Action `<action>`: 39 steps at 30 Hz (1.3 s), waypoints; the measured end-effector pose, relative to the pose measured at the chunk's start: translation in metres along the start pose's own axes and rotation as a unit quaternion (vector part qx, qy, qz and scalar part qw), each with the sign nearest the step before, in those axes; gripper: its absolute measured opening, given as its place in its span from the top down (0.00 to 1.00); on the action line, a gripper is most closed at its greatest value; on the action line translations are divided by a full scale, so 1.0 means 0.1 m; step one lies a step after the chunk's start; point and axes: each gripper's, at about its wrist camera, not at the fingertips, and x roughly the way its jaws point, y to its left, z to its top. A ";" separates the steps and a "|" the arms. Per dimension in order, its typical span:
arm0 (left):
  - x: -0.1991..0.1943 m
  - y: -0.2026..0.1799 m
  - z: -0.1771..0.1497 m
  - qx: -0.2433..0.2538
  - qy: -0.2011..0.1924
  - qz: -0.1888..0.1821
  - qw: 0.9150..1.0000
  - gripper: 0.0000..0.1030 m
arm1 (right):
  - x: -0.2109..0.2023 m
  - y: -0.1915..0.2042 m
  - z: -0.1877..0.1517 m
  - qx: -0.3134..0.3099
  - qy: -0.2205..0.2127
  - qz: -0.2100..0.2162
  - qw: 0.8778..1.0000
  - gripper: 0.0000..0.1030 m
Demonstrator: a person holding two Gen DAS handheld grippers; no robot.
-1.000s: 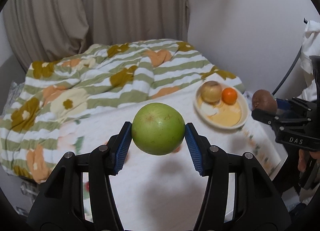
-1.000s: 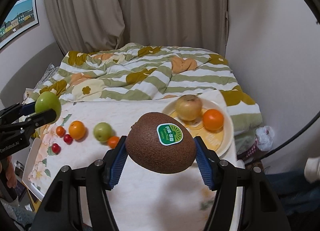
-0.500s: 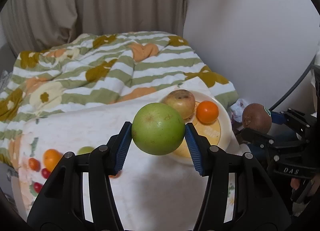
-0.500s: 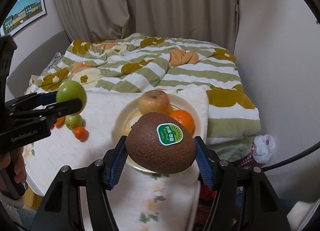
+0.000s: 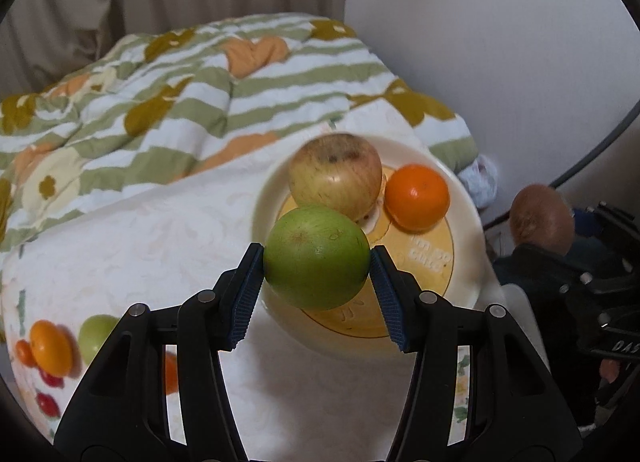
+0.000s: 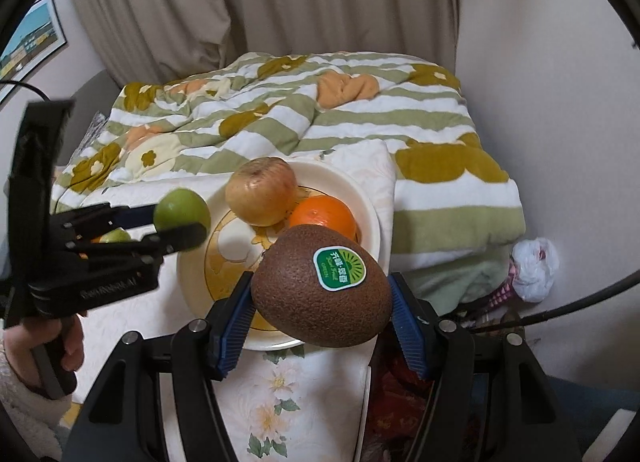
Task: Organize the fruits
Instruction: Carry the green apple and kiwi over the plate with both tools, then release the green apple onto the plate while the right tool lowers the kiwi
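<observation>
Green apple [image 5: 316, 256]; brown kiwi [image 6: 322, 294] with green sticker; cream plate [image 5: 466, 197], yellow centre, bearing orange mandarin [image 5: 416, 197]. Behind plate: green-white striped quilt [image 5: 192, 101], ochre flowers.

Two hand-held grippers: the left hand-held gripper [image 5: 316, 258] carries one green apple [image 5: 316, 257], the right hand-held gripper [image 6: 322, 294] one kiwi [image 6: 322, 292]. Beyond them, one plate [image 5: 466, 217] bears one yellowish apple [image 5: 335, 175] and one orange [image 5: 417, 197].

1. The left wrist camera looks steeply down along its tongs [image 5: 316, 262], close above the plate [image 5: 464, 197].
2. The right wrist camera does likewise along its own tongs [image 6: 320, 298], from the plate's [image 6: 368, 201] right.
3. Both share plate, tabletop [image 5: 152, 229] and bed [image 6: 320, 117].
</observation>
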 end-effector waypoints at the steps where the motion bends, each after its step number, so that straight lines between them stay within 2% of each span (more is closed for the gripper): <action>1: 0.05 0.00 0.00 0.005 0.006 -0.002 1.000 0.41 | 0.01 0.00 0.00 0.002 0.000 -0.002 1.000 0.41; 7: 0.28 -0.06 -0.03 0.042 0.035 -0.011 0.998 0.41 | 0.01 -0.03 0.01 0.024 0.001 -0.022 0.999 0.41; 16: 0.35 -0.14 -0.05 0.077 0.038 -0.012 0.996 0.40 | -0.06 -0.06 -0.04 0.047 -0.003 -0.042 0.998 0.41; 17: 0.34 -0.14 -0.05 0.080 0.035 -0.010 0.996 0.35 | -0.08 -0.06 -0.04 0.050 -0.005 -0.045 0.998 0.41; 18: 0.32 -0.15 -0.04 0.085 0.032 -0.008 0.996 0.16 | -0.09 -0.06 -0.05 0.052 -0.006 -0.046 0.998 0.41; 19: 0.29 -0.15 -0.03 0.087 0.026 -0.005 0.996 0.05 | -0.10 -0.06 -0.05 0.053 -0.007 -0.047 0.997 0.41; 20: 0.26 -0.15 -0.03 0.086 0.018 -0.002 0.996 0.00 | -0.12 -0.06 -0.05 0.056 -0.008 -0.049 0.997 0.41; 23: 0.16 -0.12 -0.02 0.082 0.007 -0.008 0.997 0.00 | -0.16 -0.06 -0.06 0.058 -0.010 -0.050 0.997 0.41; 29: 0.00 -0.04 -0.05 0.075 0.007 0.012 0.997 0.00 | -0.20 -0.04 -0.05 0.055 -0.015 -0.049 0.997 0.41; 39: -0.39 0.27 -0.19 0.016 -0.001 0.038 0.999 0.00 | -0.04 0.06 0.04 0.040 -0.008 -0.019 0.999 0.41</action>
